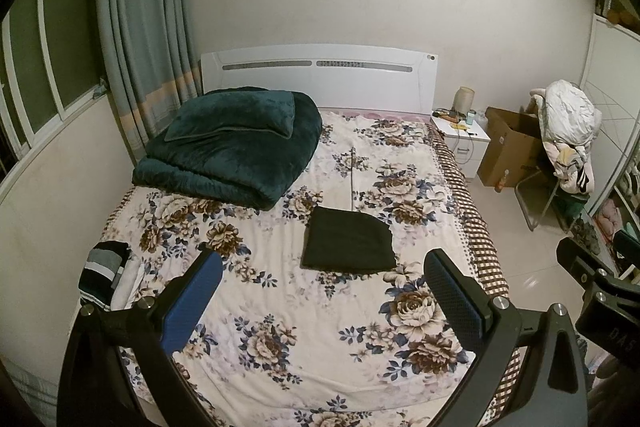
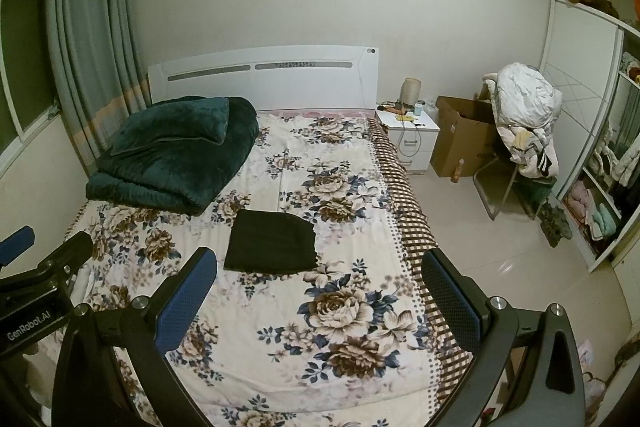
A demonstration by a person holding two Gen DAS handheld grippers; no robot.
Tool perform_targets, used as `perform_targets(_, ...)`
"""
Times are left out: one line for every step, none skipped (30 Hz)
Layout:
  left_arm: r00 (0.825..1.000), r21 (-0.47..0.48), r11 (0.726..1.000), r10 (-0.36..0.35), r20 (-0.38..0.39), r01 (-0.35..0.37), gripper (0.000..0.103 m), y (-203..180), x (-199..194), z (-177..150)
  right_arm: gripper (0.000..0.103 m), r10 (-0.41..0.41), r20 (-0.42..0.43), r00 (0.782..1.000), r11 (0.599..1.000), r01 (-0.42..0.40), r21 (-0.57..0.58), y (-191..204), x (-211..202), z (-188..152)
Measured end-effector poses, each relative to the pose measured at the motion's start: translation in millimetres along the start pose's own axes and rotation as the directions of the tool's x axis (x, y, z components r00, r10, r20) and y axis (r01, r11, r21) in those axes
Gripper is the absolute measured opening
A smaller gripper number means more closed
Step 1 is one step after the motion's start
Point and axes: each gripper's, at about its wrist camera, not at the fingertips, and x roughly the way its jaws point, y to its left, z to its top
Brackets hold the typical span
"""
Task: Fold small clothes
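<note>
A dark folded garment [image 1: 347, 241] lies flat on the floral bedsheet [image 1: 280, 307] near the middle of the bed; it also shows in the right wrist view [image 2: 271, 242]. My left gripper [image 1: 322, 301] is open and empty, held above the bed's foot, short of the garment. My right gripper [image 2: 320, 301] is open and empty too, above the bed's right foot side. A small pile of striped and white clothes [image 1: 108, 275] lies at the bed's left edge beside my left gripper. Part of the left gripper [image 2: 36, 279] shows at the left of the right wrist view.
A folded teal blanket [image 1: 236, 143] with a pillow lies at the head left. A white headboard [image 1: 320, 75], white nightstand [image 1: 464, 143], cardboard box [image 1: 508, 151] and chair piled with clothes [image 1: 568, 131] stand to the right. An open wardrobe [image 2: 600, 167] is at far right.
</note>
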Motion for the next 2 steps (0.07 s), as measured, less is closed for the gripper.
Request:
perform_targets(1.0, 0.0, 1.0, -0.002, 0.001, 0.002, 0.103, 1.5, 0.0, 2.5, 0.103, 0.0, 0.0, 1.0, 1.0, 0.0, -0.001, -0.1, -0.2, 0.4)
perform_targets(1.0, 0.001, 1.0, -0.003, 0.001, 0.003, 0.103, 1.9, -0.4, 4.3, 0.103, 0.0, 0.0, 1.0, 1.0, 0.0, 0.0, 0.1, -0.4, -0.8)
